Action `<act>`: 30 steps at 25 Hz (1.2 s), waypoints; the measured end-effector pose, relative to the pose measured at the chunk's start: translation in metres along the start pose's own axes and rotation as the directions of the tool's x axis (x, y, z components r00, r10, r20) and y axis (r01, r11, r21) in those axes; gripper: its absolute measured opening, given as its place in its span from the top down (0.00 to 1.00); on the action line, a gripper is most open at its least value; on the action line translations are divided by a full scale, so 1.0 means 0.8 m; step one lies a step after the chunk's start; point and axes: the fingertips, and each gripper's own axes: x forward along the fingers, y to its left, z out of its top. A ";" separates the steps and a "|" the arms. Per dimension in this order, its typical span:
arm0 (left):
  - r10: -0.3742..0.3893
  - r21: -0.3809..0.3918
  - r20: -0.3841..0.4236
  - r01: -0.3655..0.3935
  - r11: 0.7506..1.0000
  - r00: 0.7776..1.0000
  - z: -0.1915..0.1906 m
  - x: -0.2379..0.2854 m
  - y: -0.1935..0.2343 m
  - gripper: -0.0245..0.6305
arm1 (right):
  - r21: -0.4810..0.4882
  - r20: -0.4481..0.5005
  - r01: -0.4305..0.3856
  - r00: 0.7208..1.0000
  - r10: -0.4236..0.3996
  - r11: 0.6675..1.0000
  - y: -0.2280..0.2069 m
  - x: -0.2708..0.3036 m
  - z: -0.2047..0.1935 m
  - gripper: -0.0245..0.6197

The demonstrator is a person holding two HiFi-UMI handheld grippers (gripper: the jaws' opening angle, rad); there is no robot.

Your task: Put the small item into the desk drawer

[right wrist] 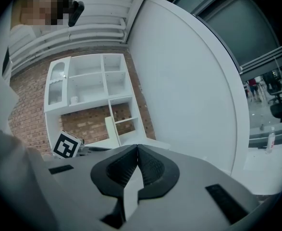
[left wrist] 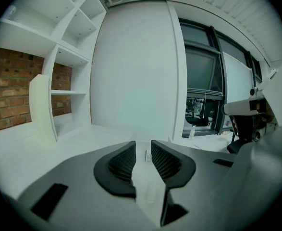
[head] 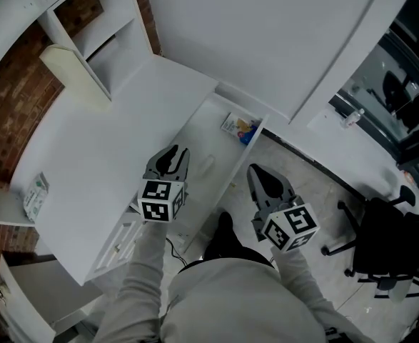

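left gripper (head: 172,160) half-open and empty near open white desk drawer (head: 218,140); small colourful packet (head: 239,127) lies inside, so closing seems next.

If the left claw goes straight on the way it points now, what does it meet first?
Probably the white desk top, as the left claw points slightly down over it; otherwise the white wall panel behind. Depth is unclear.

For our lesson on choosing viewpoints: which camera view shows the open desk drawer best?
The head view. It looks down into the open drawer and shows a colourful packet at its far end. Both gripper views point level across the room, and neither plainly shows the drawer.
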 end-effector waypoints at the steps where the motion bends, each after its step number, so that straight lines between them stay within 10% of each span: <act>1: 0.005 -0.002 0.013 -0.005 1.000 1.000 0.004 -0.009 0.001 0.80 | -0.003 0.002 -0.002 1.000 0.002 1.000 0.004 -0.001 0.000 0.92; 30: 0.146 -0.044 0.169 -0.140 0.989 0.975 0.019 -0.170 0.005 0.93 | -0.076 0.051 -0.052 0.997 0.056 0.996 0.071 -0.024 0.011 0.92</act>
